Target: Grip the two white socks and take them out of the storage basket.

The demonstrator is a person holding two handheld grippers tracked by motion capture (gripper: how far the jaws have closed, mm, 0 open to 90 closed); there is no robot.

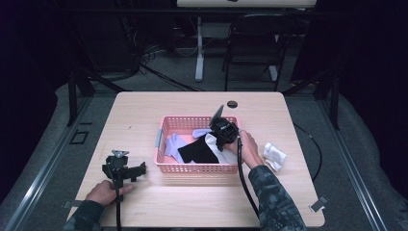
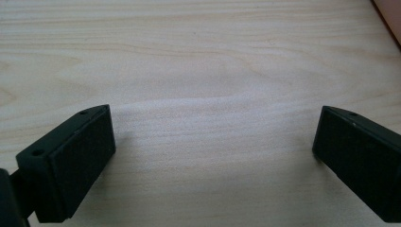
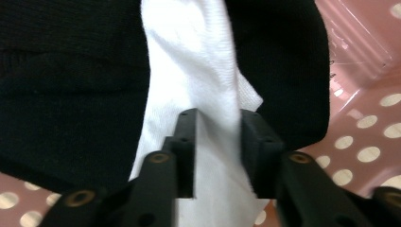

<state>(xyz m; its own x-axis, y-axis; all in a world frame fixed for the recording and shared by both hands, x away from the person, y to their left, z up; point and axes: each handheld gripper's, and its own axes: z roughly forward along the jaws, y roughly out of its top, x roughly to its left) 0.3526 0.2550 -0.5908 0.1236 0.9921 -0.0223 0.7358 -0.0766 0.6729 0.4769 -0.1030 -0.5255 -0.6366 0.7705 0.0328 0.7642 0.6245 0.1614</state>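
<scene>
While the pink basket (image 1: 166, 126) is sitting at the middle of the worktop (image 1: 144, 108), the right hand-held gripper (image 3: 218, 142) is reaching into it and pinching a white sock (image 3: 189, 56) between its jaws. That sock is lying over a black cloth (image 3: 71, 85) inside the basket, with pale lilac socks (image 1: 174, 143) lying beside it. The left hand-held gripper (image 1: 123, 167) is resting near the front-left corner, jaws spread over bare wood. A folded white cloth (image 1: 274, 155) is lying toward the right edge, just beside the right hand (image 1: 249, 150).
</scene>
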